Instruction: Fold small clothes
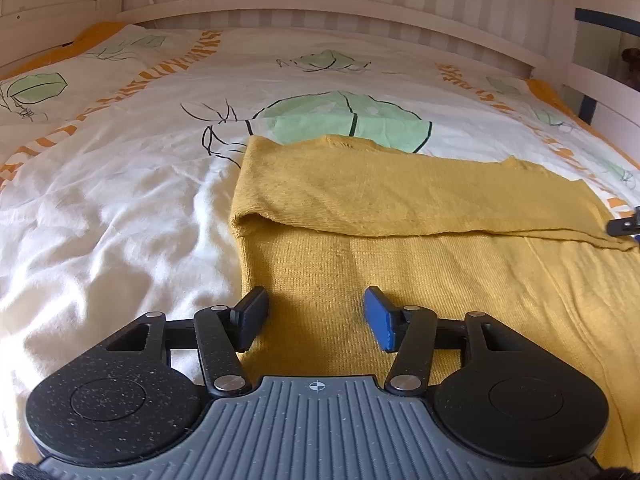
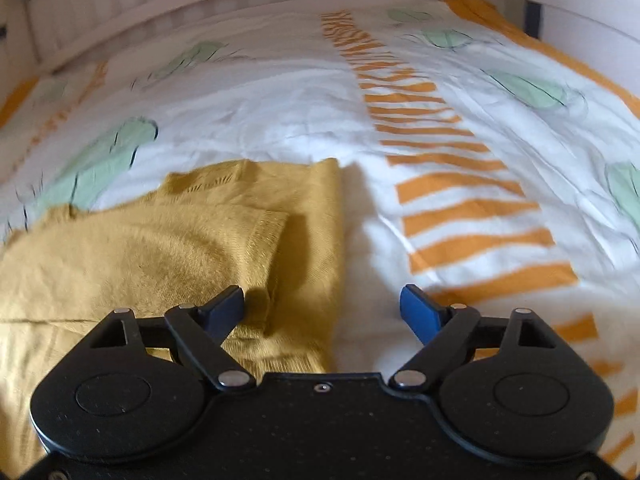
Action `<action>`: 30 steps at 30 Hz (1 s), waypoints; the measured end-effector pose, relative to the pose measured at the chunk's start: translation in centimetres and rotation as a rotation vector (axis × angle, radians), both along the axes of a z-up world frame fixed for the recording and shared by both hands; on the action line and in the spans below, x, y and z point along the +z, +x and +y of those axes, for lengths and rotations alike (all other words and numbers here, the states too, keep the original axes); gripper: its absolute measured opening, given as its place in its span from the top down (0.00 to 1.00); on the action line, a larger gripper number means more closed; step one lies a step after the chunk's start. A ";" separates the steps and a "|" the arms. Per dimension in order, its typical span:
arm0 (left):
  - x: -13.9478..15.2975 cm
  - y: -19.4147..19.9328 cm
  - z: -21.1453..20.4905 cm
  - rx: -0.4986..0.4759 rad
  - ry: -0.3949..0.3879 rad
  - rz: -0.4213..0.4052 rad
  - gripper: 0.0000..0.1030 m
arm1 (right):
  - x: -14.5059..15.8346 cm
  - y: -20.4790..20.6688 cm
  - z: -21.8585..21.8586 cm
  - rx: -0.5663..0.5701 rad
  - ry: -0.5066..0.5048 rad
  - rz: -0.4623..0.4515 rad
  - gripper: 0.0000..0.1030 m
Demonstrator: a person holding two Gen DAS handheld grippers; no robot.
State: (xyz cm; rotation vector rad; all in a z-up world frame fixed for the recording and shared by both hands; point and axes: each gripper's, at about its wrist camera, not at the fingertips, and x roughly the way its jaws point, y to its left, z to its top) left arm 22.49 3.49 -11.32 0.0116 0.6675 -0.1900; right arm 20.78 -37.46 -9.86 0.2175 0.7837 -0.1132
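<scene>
A mustard-yellow knit garment lies flat on the bed, with a sleeve or flap folded across its upper part. My left gripper is open and empty, low over the garment's left edge. In the right wrist view the same garment fills the lower left, with a folded layer on top. My right gripper is open and empty over the garment's right edge, its left finger above the cloth and its right finger above the sheet. The right gripper's tip shows at the far right of the left wrist view.
The bed cover is white with green leaf prints and orange stripes. A white slatted bed rail runs along the far side and around the right end.
</scene>
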 end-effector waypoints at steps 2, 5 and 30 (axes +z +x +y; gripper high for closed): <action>0.0 0.1 -0.1 -0.005 0.002 0.003 0.47 | 0.5 -1.1 -0.1 -0.005 0.020 0.008 0.13; 0.1 0.2 0.0 -0.023 -0.009 0.013 0.41 | 1.2 -3.2 0.1 0.011 0.097 0.018 0.05; 2.3 -10.7 6.1 -0.160 -0.077 0.280 0.25 | 1.9 -19.4 0.1 0.148 0.433 0.308 0.00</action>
